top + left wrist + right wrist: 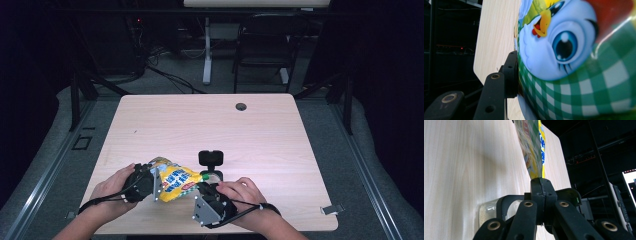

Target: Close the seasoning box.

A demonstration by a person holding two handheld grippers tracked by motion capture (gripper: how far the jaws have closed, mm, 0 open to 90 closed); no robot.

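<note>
Snack bag (172,181), yellow with green check and a cartoon bird, is held off the worktop (260,135) near its front edge, stretched between both grippers. Left gripper (150,182) grasps the bag's left end; in the left gripper view one pad presses the bag (574,62). Right gripper (204,190) is clenched on the bag's right edge, jaws fully together on the thin seam (537,173). Small jar (487,211) sits on the worktop just behind the right jaws.
</note>
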